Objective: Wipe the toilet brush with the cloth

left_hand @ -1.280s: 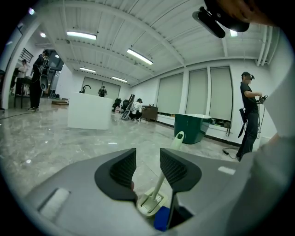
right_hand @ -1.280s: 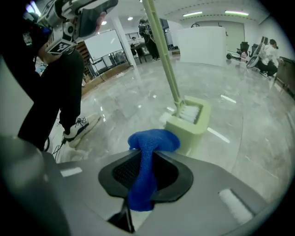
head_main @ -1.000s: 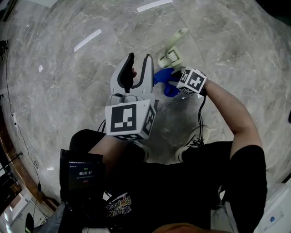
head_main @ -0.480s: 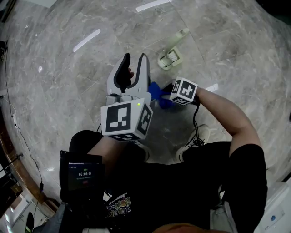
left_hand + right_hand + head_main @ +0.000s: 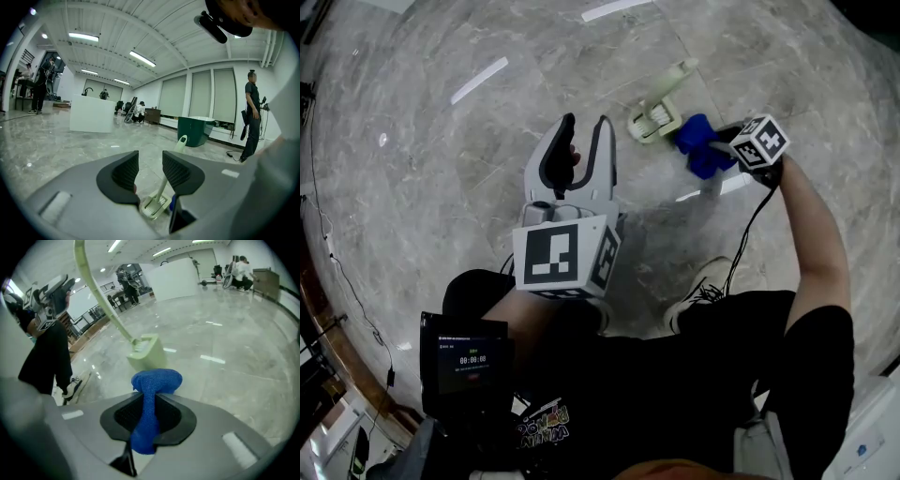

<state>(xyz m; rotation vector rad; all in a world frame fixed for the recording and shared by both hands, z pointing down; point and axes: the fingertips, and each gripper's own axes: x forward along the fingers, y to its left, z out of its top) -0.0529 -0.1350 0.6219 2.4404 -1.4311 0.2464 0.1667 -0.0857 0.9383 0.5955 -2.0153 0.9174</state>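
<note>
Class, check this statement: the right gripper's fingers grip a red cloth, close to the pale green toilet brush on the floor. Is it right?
The colour is wrong: the cloth is blue, not red, as the right gripper view shows. The rest stands: the right gripper grips it, close to the pale green toilet brush on the floor.
</note>
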